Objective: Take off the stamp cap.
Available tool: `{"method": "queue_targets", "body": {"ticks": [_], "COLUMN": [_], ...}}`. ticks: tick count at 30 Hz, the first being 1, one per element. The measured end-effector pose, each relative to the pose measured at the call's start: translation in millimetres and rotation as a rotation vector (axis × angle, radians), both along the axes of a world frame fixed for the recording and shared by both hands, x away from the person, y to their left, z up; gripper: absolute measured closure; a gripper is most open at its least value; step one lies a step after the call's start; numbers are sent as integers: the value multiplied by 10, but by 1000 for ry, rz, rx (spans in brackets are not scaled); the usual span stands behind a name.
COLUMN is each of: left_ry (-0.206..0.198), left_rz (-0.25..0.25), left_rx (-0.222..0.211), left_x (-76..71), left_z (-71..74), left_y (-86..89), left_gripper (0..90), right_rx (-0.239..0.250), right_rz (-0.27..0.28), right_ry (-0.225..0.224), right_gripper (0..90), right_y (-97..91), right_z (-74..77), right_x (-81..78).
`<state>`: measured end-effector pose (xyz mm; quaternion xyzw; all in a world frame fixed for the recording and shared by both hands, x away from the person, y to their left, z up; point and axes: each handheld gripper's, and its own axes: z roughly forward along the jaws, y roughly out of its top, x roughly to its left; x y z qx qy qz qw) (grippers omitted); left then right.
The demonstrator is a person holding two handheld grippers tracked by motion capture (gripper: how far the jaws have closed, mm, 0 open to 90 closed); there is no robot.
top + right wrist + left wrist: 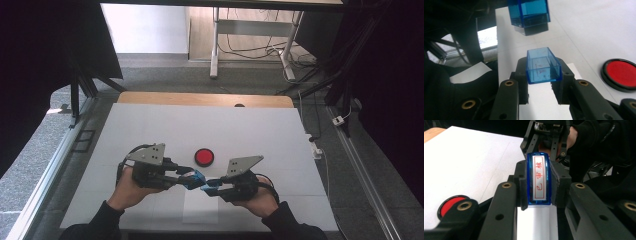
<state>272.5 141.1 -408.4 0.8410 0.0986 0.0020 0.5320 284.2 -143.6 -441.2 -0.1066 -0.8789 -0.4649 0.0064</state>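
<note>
Red ink pad (204,157) on white table (150,130); desk legs (215,45) and cables (250,50) beyond.

Left gripper (186,180) and right gripper (210,186): black frames of pivoted link bars, each topped by a grey three-cornered plate drilled with small holes. Brass-coloured rivets mark the link joints nearest the jaws. Black cables loop from each body behind the plates. Left hand (127,191) and right hand (260,197) emerge from dark long sleeves.

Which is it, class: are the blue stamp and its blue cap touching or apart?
Apart. The right gripper view shows white table between the stamp above and the cap held in the near jaws.
</note>
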Motion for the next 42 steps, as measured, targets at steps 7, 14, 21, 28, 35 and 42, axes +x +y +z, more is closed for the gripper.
{"method": "queue_targets", "body": {"ticks": [7,14,21,28,35,42], "left_ry": [6,-3,-5,-7,-5,-5], "left_rz": [9,34,51,64,71,81], "left_rx": [-1,22,36,46,52,57], "left_x": [-1,-4,4,11,16,23], "left_z": [-12,-29,-49,-62,-67,-72], "left_y": [-4,-25,-29,-42,-51,-56], "left_gripper": [702,701,701,701,701,701], "right_rx": [1,17,44,47,37,43], "right_rz": [-61,-130,-183,-246,-265,-305], "right_ry": [-21,-39,-41,-63,-82,-102], "right_gripper": [690,689,689,689,688,688], "right_y": [-136,-297,-444,-573,-676,-832], "right_z": [28,43,68,95,112,114], "right_x": [0,-22,-44,-82,-128,-199]}}
